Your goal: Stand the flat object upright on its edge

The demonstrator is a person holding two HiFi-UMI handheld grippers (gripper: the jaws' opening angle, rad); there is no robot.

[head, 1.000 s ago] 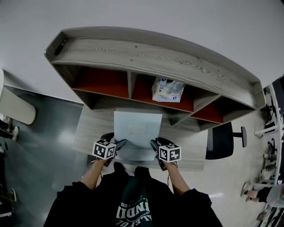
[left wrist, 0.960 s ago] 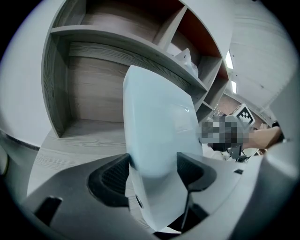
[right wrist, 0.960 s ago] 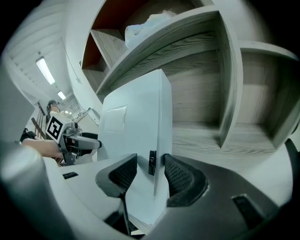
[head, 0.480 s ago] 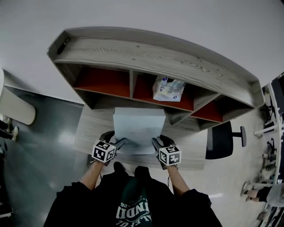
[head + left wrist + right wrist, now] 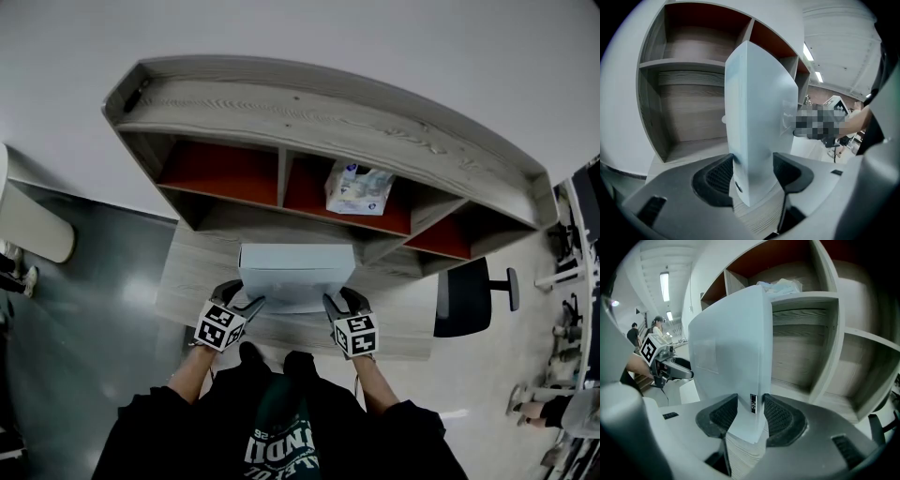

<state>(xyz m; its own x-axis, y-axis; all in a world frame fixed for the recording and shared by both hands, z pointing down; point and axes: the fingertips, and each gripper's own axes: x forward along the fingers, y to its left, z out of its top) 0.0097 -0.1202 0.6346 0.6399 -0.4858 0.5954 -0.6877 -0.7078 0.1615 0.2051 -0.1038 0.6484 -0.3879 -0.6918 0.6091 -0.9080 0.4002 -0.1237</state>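
The flat box (image 5: 296, 272) is up off its broad face, lower edge planted on the desk (image 5: 187, 286) just in front of the shelf unit (image 5: 309, 122), and from the head view it looks close to vertical, maybe leaning a touch. A claw on each end, that's the setup, and it makes sense: with a grip at both short ends near the bottom, the person can pivot the box on its long edge and stop it toppling either way. Left gripper (image 5: 752, 172): jaws have just been closing, the box's end sits right between them, and both ribbed pads appear to be bearing on its two faces, though contact on the pad nearer the room is hard to make out for certain. A fairly wide spread, because the box is thick. Right gripper (image 5: 750, 414): no doubt here, pads squeezed onto either face of the other end, low down, a small label showing on the narrow side between them. My read is that the job's nearly done; what's left is squaring it true and letting go gently. A packet (image 5: 357, 189) sits in a cubby behind, well clear.
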